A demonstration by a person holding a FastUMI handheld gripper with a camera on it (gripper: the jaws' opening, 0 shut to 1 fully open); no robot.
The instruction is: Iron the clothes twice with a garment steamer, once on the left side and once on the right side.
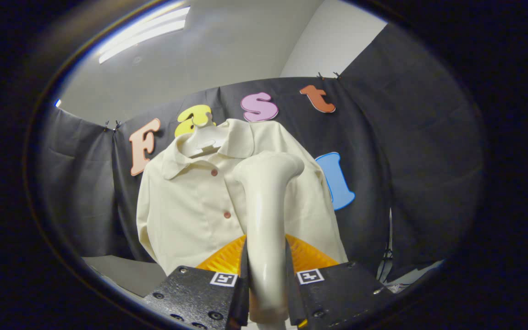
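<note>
A cream shirt (190,206) with small reddish buttons hangs on a white hanger (202,137) against the black cloth wall. My gripper (266,279) is shut on the white handle of the garment steamer (266,201), both fingers pressing its sides. The steamer rises upright between the fingers, and its head (275,165) stands in front of the shirt's right half, just below the collar. I cannot tell whether the head touches the fabric. The steamer hides part of the shirt's right front.
A grey table surface (122,270) lies below the shirt on the left. Black cables (385,263) hang at the lower right by the cloth wall. A ceiling light (145,32) glows above.
</note>
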